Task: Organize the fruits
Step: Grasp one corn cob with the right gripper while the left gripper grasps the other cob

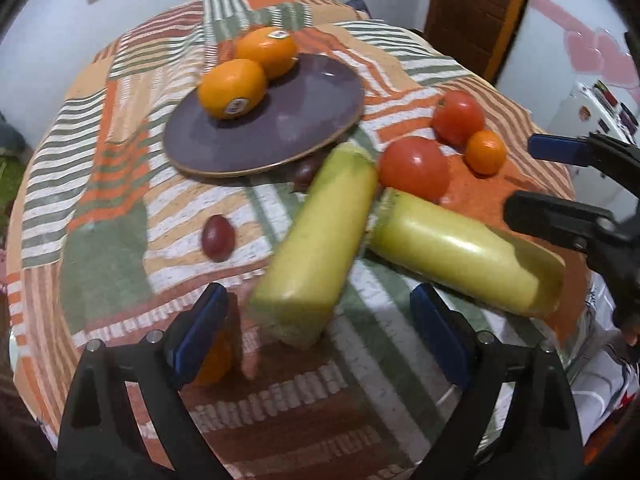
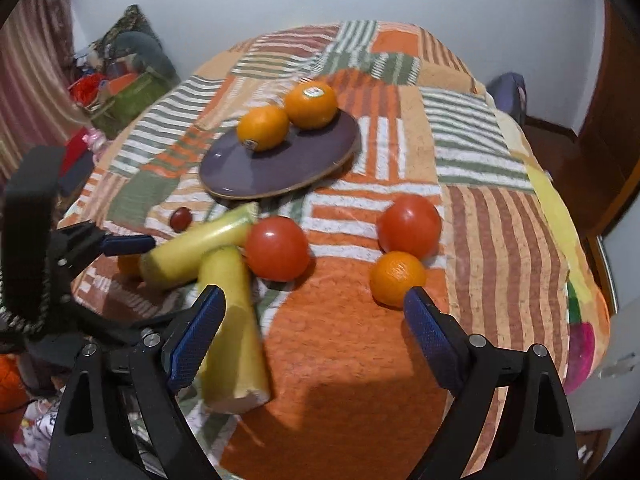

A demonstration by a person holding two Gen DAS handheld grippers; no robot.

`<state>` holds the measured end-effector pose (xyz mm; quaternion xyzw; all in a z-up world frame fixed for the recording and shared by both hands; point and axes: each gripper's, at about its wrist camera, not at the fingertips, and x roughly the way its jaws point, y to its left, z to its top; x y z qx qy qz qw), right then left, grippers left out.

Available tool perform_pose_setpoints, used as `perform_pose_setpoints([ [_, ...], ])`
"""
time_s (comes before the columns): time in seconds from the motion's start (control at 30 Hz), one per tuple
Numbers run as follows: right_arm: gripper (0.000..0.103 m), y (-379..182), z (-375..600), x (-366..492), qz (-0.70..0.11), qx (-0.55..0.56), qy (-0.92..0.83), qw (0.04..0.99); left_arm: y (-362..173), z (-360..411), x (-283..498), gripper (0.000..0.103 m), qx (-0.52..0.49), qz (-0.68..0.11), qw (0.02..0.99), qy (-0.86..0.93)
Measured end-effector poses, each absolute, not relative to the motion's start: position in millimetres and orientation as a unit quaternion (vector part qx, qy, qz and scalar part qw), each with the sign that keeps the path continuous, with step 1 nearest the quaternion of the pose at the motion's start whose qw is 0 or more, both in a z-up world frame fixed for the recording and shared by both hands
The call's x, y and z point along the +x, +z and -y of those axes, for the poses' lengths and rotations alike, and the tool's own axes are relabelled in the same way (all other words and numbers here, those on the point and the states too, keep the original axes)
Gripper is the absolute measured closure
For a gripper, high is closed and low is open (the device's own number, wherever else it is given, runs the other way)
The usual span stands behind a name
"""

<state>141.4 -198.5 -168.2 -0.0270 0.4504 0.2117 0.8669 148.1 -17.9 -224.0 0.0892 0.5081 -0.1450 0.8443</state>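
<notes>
A purple plate (image 1: 304,120) (image 2: 304,156) holds two stickered oranges (image 1: 232,88) (image 2: 262,128). On the cloth lie two yellow-green squash pieces (image 1: 316,244) (image 2: 232,320), two tomatoes (image 1: 414,166) (image 2: 277,249), a small orange (image 1: 485,152) (image 2: 397,278) and a dark grape (image 1: 218,237) (image 2: 181,218). My left gripper (image 1: 320,332) is open over the near squash end; another small orange (image 1: 214,360) sits by its left finger. My right gripper (image 2: 314,336) is open and empty, above the cloth between the squash and the small orange.
The round table wears a striped orange, green and white cloth (image 2: 480,220). A second dark grape (image 1: 306,172) lies under the plate's rim. A wooden door (image 1: 476,4) stands behind. Bags and clutter (image 2: 128,88) sit at the far left.
</notes>
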Motion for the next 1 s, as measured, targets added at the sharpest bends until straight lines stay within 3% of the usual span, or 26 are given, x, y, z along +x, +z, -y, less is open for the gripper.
perform_pose_setpoints([
  [0.07,0.017,-168.9,190.0,140.7,-0.45,-0.034,0.227,0.863,-221.3,12.0,144.5,0.009,0.082,-0.506,0.847,-0.144],
  [0.17,0.036,-175.1,176.7,141.1,-0.463,-0.039,0.257,0.848,-217.9,4.5,139.8,0.009,0.075,-0.499,0.852,-0.14],
  [0.27,0.045,-185.6,166.4,143.8,-0.478,-0.042,0.279,0.832,-214.9,-2.6,139.3,0.009,0.066,-0.494,0.855,-0.141],
  [0.47,0.058,-198.0,157.2,147.3,-0.489,-0.052,0.289,0.821,-212.9,-0.1,146.4,0.024,0.065,-0.491,0.856,-0.151],
  [0.53,0.067,-195.9,158.6,146.1,-0.488,-0.044,0.298,0.819,-214.3,4.6,150.2,0.029,0.067,-0.491,0.854,-0.156],
  [0.67,0.067,-193.5,163.6,144.6,-0.478,-0.032,0.288,0.829,-222.7,12.1,157.8,0.046,0.065,-0.507,0.843,-0.167],
  [0.73,0.067,-191.8,166.9,145.5,-0.476,-0.027,0.282,0.832,-226.4,16.4,158.8,0.046,0.075,-0.508,0.842,-0.165],
  [0.87,0.068,-188.7,177.1,148.4,-0.472,-0.018,0.267,0.84,-221.1,17.4,154.0,0.057,0.081,-0.501,0.844,-0.171],
  [1.0,0.068,-188.3,181.6,147.9,-0.471,-0.015,0.263,0.842,-217.7,12.2,147.4,0.062,0.068,-0.504,0.842,-0.181],
])
